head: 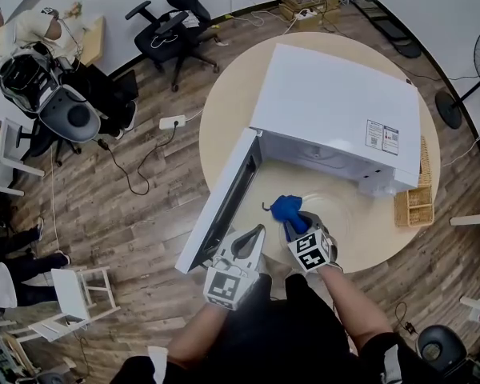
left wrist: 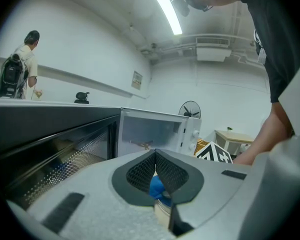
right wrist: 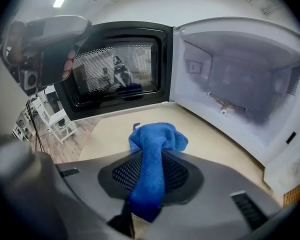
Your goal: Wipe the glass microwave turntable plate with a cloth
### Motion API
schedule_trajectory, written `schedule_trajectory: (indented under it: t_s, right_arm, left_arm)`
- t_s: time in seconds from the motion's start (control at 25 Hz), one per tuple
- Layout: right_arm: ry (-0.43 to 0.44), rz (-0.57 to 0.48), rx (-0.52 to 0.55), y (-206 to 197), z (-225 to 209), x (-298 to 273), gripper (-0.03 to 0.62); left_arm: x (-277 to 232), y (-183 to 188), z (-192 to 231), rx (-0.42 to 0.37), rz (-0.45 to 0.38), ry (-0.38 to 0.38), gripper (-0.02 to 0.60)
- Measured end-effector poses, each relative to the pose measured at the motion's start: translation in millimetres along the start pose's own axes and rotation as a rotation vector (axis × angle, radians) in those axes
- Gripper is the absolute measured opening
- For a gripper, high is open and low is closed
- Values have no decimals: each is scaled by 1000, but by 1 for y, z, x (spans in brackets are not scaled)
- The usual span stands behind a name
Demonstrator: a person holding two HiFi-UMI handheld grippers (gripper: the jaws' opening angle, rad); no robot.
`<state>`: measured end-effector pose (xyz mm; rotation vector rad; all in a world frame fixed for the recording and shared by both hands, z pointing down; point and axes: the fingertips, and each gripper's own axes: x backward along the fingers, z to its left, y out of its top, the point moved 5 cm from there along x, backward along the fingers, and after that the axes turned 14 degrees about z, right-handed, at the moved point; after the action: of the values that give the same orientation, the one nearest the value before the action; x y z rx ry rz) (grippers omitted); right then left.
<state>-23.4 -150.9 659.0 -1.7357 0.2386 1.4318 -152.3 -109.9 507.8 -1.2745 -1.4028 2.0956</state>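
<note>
The clear glass turntable plate lies on the round table in front of the open microwave, showing only as faint rings. My right gripper is shut on a blue cloth, whose bunched end hangs past the fingertips over the table near the plate's left side. My left gripper is shut just left of it, beside the door. I see nothing gripped between its jaws. A bit of the cloth shows behind them.
The microwave door swings out to the left, and the cavity holds only the roller ring. A wicker basket stands at the table's right edge. Office chairs, cables and people are on the floor to the left.
</note>
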Motion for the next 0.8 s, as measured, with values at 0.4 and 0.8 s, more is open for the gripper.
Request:
schedule_trajectory:
  t_s: [0.4,0.8]
  right_arm:
    - [-22,33,-19,-2,-20,-2,104]
    - [-114,54,-74,-22,-68,7,106]
  left_arm:
    - [-3,1,-12,-9,4,-28,6]
    - [-2,-2,-23,-22,9,-30,6]
